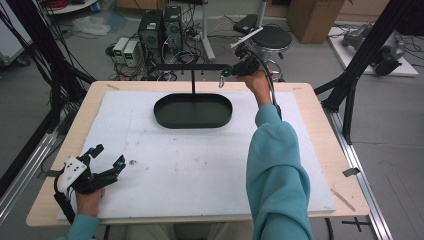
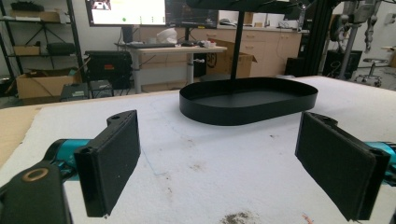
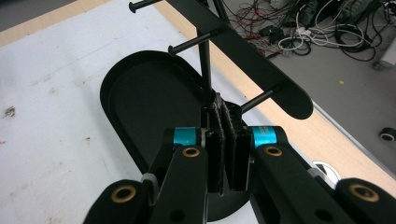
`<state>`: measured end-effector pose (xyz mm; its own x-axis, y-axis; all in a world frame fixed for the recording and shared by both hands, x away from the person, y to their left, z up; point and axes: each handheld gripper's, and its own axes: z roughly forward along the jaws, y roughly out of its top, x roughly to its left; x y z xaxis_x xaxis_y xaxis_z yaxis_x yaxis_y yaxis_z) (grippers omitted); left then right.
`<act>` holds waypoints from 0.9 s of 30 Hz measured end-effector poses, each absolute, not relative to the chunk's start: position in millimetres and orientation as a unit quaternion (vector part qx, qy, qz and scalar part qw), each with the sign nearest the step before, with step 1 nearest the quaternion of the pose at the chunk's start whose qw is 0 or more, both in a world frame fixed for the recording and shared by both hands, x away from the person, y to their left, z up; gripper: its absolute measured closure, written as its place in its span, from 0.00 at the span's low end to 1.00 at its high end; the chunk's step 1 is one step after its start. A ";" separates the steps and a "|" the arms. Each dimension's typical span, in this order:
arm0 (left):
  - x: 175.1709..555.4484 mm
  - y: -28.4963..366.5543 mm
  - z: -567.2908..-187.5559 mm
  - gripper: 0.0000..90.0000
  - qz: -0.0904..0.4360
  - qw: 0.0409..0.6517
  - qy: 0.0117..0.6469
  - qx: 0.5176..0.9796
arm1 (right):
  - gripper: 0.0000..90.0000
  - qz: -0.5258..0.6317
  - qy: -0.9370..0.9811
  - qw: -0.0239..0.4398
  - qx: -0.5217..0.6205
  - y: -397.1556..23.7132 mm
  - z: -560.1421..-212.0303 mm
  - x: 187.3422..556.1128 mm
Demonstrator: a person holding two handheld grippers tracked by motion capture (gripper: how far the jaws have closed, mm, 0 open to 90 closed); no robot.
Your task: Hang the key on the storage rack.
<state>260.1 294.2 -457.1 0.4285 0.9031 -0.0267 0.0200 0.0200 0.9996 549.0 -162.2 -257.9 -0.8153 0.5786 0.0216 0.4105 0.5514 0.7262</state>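
Hanging step, I reckon. My right gripper point(image 1: 229, 73) is pinched tight at the far right end of the stand's crossbar point(image 1: 190, 66), and a small silvery loop point(image 1: 221, 80) dangles from its tip. Left gripper point(image 1: 105, 160) sits wide open and empty, near left. Next I need to line the loop up with the end peg point(image 3: 259, 99) and slide it on.
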 end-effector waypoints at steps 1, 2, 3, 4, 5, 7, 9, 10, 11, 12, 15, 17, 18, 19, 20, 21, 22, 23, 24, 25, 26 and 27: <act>260.1 294.2 -457.1 0.16 0.368 0.600 0.388 0.595 | 0.99 0.378 0.874 0.108 0.286 -162.5 -257.9 548.7; 260.1 294.3 -457.1 0.16 0.368 0.600 0.388 0.595 | 0.99 0.378 0.874 0.109 0.285 -162.8 -258.2 549.2; 260.1 294.2 -457.1 0.16 0.368 0.600 0.387 0.595 | 0.99 0.378 0.874 0.112 0.284 -163.0 -258.3 549.6; 260.1 294.2 -457.1 0.16 0.368 0.600 0.387 0.595 | 0.99 0.380 0.873 0.109 0.287 -162.9 -258.6 549.5; 260.1 294.3 -457.1 0.16 0.369 0.599 0.386 0.596 | 0.99 0.379 0.874 0.111 0.285 -162.9 -259.0 550.0; 260.1 294.2 -457.2 0.16 0.370 0.599 0.386 0.596 | 0.99 0.374 0.874 0.120 0.286 -161.6 -259.5 549.8; 260.1 294.3 -457.2 0.16 0.370 0.599 0.386 0.596 | 0.99 0.377 0.873 0.121 0.286 -161.3 -260.5 550.6; 260.1 294.3 -457.1 0.16 0.370 0.599 0.386 0.596 | 0.99 0.375 0.873 0.123 0.285 -161.0 -260.9 550.8; 260.1 294.2 -457.2 0.16 0.370 0.599 0.386 0.596 | 0.99 0.376 0.873 0.123 0.285 -161.0 -261.4 551.2; 260.1 294.4 -457.2 0.16 0.370 0.599 0.386 0.596 | 0.99 0.374 0.873 0.122 0.288 -161.0 -261.7 551.0; 260.1 294.2 -457.2 0.16 0.369 0.600 0.387 0.595 | 0.99 0.375 0.871 0.129 0.288 -161.3 -262.7 552.3; 260.1 294.2 -457.2 0.16 0.369 0.600 0.387 0.595 | 0.99 0.376 0.870 0.133 0.290 -161.2 -263.2 552.8; 260.1 294.2 -457.2 0.16 0.369 0.600 0.387 0.595 | 0.99 0.375 0.871 0.136 0.287 -161.3 -263.3 553.3; 260.1 294.2 -457.2 0.16 0.369 0.600 0.387 0.595 | 0.99 0.375 0.870 0.138 0.288 -161.1 -263.5 553.3; 260.1 294.2 -457.2 0.16 0.369 0.600 0.387 0.595 | 0.99 0.374 0.870 0.138 0.289 -161.3 -263.3 553.4; 260.1 294.3 -457.2 0.16 0.369 0.600 0.387 0.595 | 0.99 0.373 0.870 0.140 0.290 -161.4 -263.5 553.5; 260.1 294.1 -457.2 0.16 0.369 0.600 0.387 0.595 | 0.98 0.374 0.869 0.145 0.289 -162.1 -263.6 554.2; 260.1 294.1 -457.2 0.16 0.370 0.600 0.387 0.595 | 0.98 0.374 0.869 0.145 0.289 -162.1 -263.6 554.2; 260.1 294.1 -457.2 0.16 0.370 0.600 0.387 0.595 | 0.98 0.372 0.868 0.153 0.291 -162.5 -263.9 555.0; 260.0 294.2 -457.1 0.16 0.369 0.600 0.387 0.595 | 0.98 0.372 0.868 0.153 0.291 -162.5 -263.9 555.0; 260.0 294.2 -457.1 0.16 0.369 0.600 0.387 0.595 | 0.97 0.373 0.867 0.151 0.296 -162.5 -264.2 554.8; 260.0 294.2 -457.2 0.16 0.369 0.600 0.387 0.595 | 0.94 0.374 0.865 0.157 0.297 -162.7 -264.6 555.3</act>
